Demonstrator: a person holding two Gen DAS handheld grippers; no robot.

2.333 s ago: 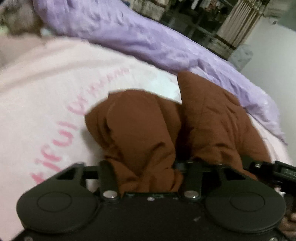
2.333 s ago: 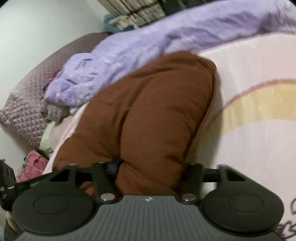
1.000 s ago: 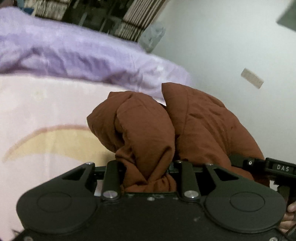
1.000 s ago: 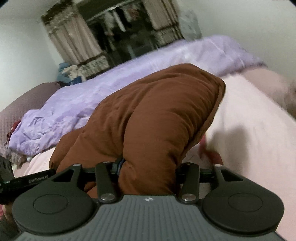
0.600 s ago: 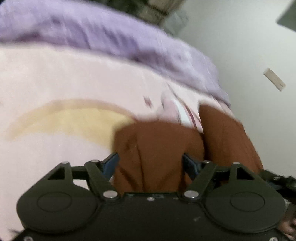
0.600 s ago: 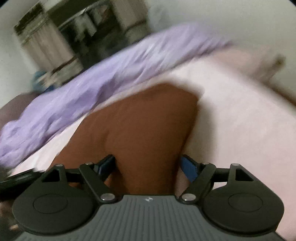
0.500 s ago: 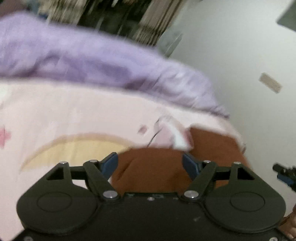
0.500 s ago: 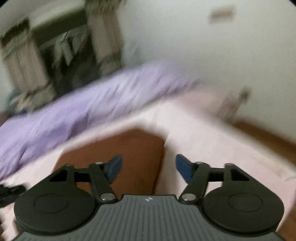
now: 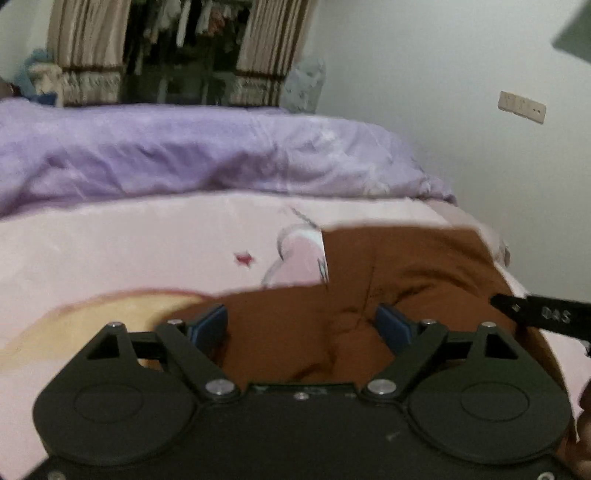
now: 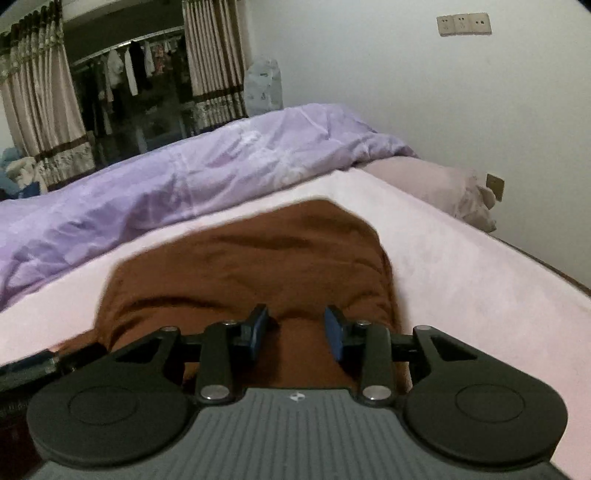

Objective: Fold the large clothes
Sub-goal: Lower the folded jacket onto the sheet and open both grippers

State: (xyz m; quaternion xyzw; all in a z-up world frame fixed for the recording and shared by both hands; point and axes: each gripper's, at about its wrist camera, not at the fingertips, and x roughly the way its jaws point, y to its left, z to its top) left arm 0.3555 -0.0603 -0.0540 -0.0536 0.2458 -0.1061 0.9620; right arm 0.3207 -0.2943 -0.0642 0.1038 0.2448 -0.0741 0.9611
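- Across the left wrist view, the brown garment (image 9: 369,295) lies flat on the pink bedsheet (image 9: 129,240), filling the near centre and running to the right edge of the bed.
- The left gripper (image 9: 301,326) stands with its jaws wide apart; they have just been opening, and the blue pads (image 9: 208,325) flank the cloth without pressing on it.
- Brown fabric shows between and below the two pads, creased near the right one.
- A black bar of the other gripper, with lettering on it, enters at the right edge, over the garment's right side.
- A lilac duvet (image 9: 184,155) lies bunched along the far side of the sheet; striped curtains (image 9: 273,48) and a dark opening with hanging clothes stand beyond it.
- A wall socket (image 9: 521,107) is fixed on the white wall at far right.
- On the right wrist view, the same brown garment (image 10: 251,258) spreads from the near centre toward the far side, its far edge rounded, with pink bedsheet (image 10: 461,277) on both sides of it.
- The right gripper (image 10: 296,332) shows a narrower gap; its jaws have just been closing, and a ridge of the brown cloth sits between them.
- Whether the pads (image 10: 334,332) press on that ridge cannot be told from this view.
- The lilac duvet (image 10: 184,177) lies far and left; a pale pillow (image 10: 436,184) rests at the far right corner of the bed.
- A socket plate (image 10: 463,24) sits high on the wall at right.
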